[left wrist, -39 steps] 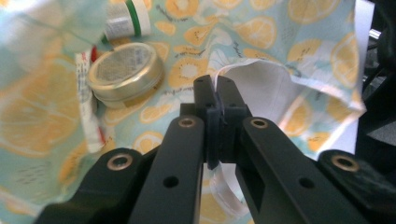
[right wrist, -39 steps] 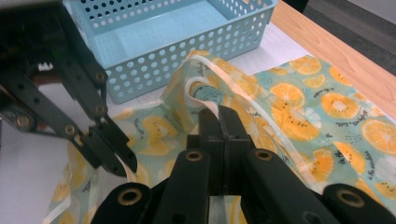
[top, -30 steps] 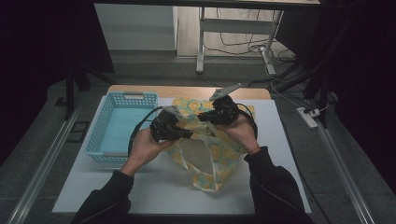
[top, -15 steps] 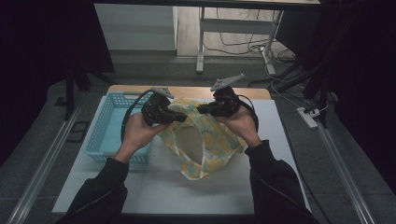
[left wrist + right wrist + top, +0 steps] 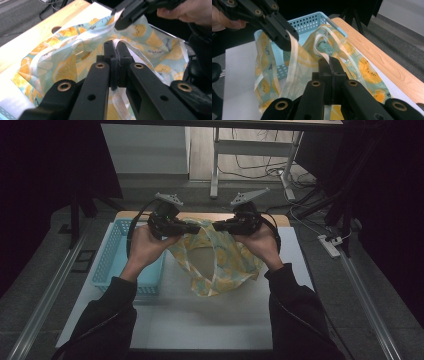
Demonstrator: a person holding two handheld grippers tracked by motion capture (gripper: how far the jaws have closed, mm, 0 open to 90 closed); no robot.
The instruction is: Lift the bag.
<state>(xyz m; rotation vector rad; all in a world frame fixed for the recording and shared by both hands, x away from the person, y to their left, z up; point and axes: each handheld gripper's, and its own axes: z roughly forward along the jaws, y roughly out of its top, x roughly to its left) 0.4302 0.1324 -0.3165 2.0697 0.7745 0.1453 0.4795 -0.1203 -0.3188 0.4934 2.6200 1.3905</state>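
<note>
Above the white mat [image 5: 200, 320], just right of the blue basket [image 5: 112, 255], a lemon-print cloth bag [image 5: 220, 262] hangs between two grippers, its lower end sagging to the mat. The left gripper [image 5: 192, 226] pinches a pale strap at the bag's edge, jaws pressed together on it; the right gripper [image 5: 220, 226], farther right of the basket, clamps another strap the same way. To do this step well, I judge both hands should rise evenly and draw apart, keeping the mouth wide without tearing the thin fabric. The bag's inside and the basket's floor stay hard to make out.
</note>
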